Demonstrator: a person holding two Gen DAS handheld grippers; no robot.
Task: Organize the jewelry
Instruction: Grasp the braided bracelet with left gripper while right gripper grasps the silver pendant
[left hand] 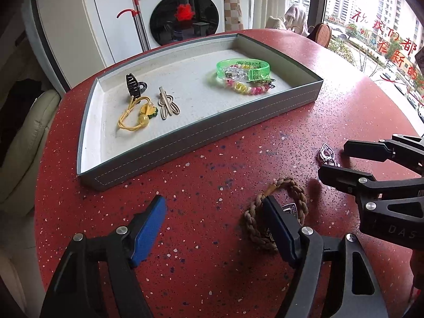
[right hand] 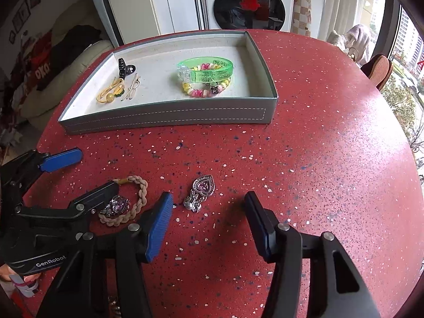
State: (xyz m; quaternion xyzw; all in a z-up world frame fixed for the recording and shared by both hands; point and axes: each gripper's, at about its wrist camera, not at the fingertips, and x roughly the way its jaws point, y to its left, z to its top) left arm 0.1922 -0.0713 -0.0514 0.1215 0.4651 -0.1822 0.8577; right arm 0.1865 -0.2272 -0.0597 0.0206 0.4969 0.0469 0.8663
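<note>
Braided beige cord bracelet on red speckled table, near left gripper: likely light, soft; pinch across braid. Silver heart-shaped brooch ahead of right gripper: probably stiff, slippery; grip sides. Both jaws spread, nothing held. Grey stitched tray holds translucent green bangle, pink-yellow bead bracelet, black claw clip, yellow hair tie.

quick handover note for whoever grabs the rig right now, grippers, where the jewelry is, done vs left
Left gripper: open, holding nothing, at the braided band.
Right gripper: open, holding nothing, just short of the heart brooch.
Done, in the tray: black claw clip, yellow hair tie, beige clip, green bangle, bead bracelet.
Left on the red table: braided band, the purple gem piece inside its loop, heart brooch.
</note>
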